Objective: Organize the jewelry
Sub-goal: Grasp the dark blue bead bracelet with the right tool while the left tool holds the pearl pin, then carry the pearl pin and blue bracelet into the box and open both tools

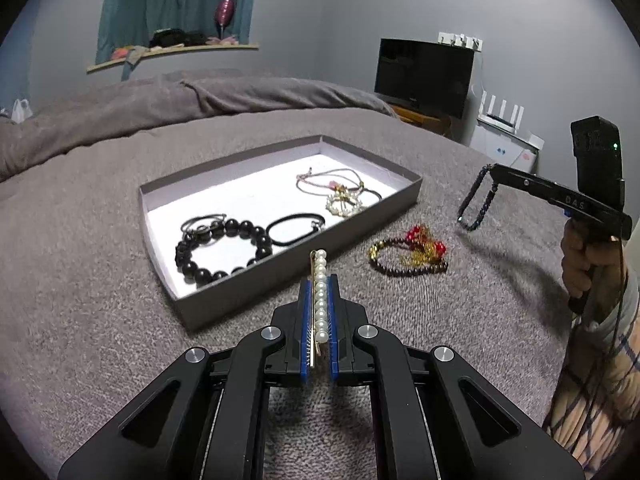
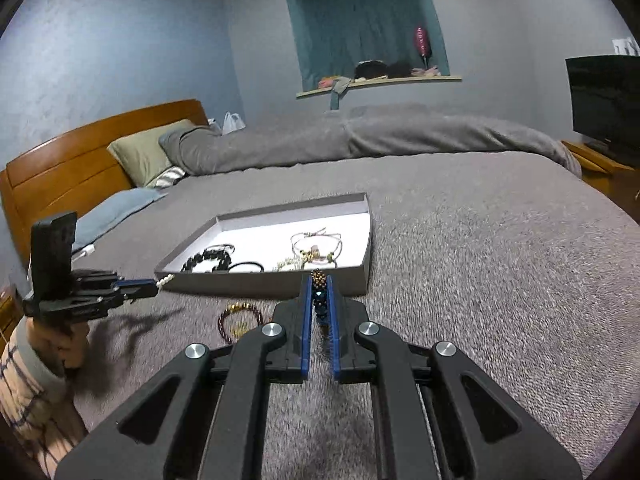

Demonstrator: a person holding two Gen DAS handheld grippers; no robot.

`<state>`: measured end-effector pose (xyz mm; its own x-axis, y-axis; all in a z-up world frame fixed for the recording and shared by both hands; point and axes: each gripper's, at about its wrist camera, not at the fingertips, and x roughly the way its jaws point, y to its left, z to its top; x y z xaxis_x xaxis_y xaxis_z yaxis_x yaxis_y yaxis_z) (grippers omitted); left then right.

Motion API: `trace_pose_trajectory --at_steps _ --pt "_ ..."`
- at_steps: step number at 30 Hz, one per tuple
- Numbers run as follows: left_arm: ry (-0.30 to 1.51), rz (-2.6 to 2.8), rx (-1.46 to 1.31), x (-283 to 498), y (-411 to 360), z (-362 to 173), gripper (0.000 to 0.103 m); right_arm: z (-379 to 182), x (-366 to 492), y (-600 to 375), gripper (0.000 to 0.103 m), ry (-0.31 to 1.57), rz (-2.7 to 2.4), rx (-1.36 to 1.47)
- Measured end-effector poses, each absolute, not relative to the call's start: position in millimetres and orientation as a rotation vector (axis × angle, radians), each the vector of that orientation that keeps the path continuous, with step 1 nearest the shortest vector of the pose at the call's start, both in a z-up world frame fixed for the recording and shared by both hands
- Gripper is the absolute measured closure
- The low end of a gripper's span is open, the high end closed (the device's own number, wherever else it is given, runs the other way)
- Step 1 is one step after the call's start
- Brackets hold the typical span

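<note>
My left gripper (image 1: 319, 280) is shut on a pearl hair clip (image 1: 319, 292), held just in front of the grey tray (image 1: 240, 300) on the bed. The tray holds a black bead bracelet (image 1: 224, 248), a black hair tie (image 1: 294, 229), thin cord bracelets (image 1: 332, 182) and a pearl ring piece (image 1: 344, 204). My right gripper (image 2: 319, 280) is shut on a dark blue bead bracelet (image 2: 320, 300), which hangs as a loop (image 1: 476, 200) above the blanket. A brown and gold bead bracelet (image 1: 404, 258) with red beads lies on the blanket right of the tray.
A grey blanket (image 1: 100, 280) covers the bed, bunched into a ridge behind the tray. A person's hand (image 1: 592, 260) in a checked sleeve holds the right gripper. A dark screen (image 1: 424, 76) stands on a wooden stand at the far right. Wooden headboard (image 2: 80, 152) and pillows lie at left.
</note>
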<state>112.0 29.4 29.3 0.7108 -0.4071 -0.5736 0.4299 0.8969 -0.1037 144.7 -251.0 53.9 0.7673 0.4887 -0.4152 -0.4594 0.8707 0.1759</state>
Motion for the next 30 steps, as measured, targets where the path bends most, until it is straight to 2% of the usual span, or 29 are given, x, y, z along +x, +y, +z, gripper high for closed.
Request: trace_pose_trajectory --at_steps 7,15,30 --pt "0.568 -0.402 0.027 130 31 48 0.095 71 160 -230 0.096 0.391 0.532 0.078" --pt "0.568 -0.315 -0.013 170 44 59 0.095 80 197 -198 0.096 0.396 0.588 0.064" --pt "0.745 -0.288 -0.05 277 55 50 0.095 65 295 -142 0.096 0.575 0.608 -0.005"
